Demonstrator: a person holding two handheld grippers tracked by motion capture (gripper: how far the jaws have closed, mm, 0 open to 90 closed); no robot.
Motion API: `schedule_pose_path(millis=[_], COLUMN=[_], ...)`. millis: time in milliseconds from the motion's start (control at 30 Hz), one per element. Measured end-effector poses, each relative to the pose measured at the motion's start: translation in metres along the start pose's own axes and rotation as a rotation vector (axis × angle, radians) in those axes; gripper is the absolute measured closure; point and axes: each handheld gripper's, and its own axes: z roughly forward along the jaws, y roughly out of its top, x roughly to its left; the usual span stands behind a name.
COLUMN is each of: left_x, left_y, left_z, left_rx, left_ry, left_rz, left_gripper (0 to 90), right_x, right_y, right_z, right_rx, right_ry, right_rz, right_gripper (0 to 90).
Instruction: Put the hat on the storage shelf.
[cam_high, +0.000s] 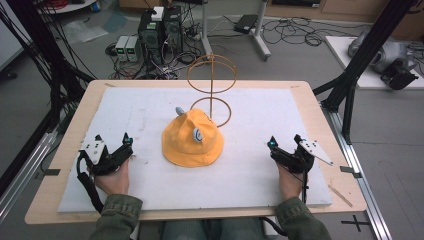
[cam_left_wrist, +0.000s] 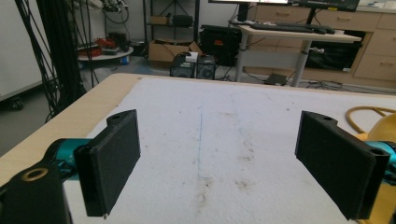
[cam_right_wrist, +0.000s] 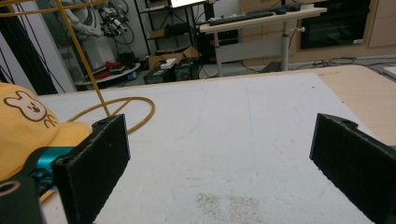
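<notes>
White foam board (cam_high: 150, 185): we hold both grippers, left (cam_high: 111, 139) and right (cam_high: 285, 139), wide and empty; a careless reach for the yellow hat (cam_high: 192, 140) could topple the wire stand (cam_high: 212, 75).

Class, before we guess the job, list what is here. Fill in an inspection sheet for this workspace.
Surface: white mat on a wooden table, faintly stained.
Job's things: yellow hat mid-mat; gold wire stand behind it.
Clutter: nothing seen.
Grippers: left gripper and right gripper both open, either side of the hat.
Cables: black cable by the left wrist.
Surroundings: computer boxes and floor wiring.
</notes>
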Motion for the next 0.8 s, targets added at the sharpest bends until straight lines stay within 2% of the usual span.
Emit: schedule_pose_path(millis=[333,567,633,800], left_x=[-0.001,-0.004,-0.006,-0.017], left_y=[0.001,0.004,0.007,0.020], left_z=[0.000,-0.001,-0.003,-0.005], left_rx=[-0.006,-0.012,-0.024,-0.061], left_ry=[-0.014,-0.025,-0.040,-0.112], left_rz=[-0.009,0.012,0.017,0.032], left_gripper=[14.5,14.5,14.5,14.5], right_x=[-0.001,-0.002,-0.002,-0.001], right_y=[0.000,0.000,0.000,-0.001], right_z=[0.000,0.001,0.001,0.001], right_rx=[0.002,-0.002,-0.002,0.005], right_ry=[-0.005,-0.007,-0.007,-0.001], right_rz=[0.004,0.000,-0.003,0.003], right_gripper=[4.5,4.5,4.5,4.5])
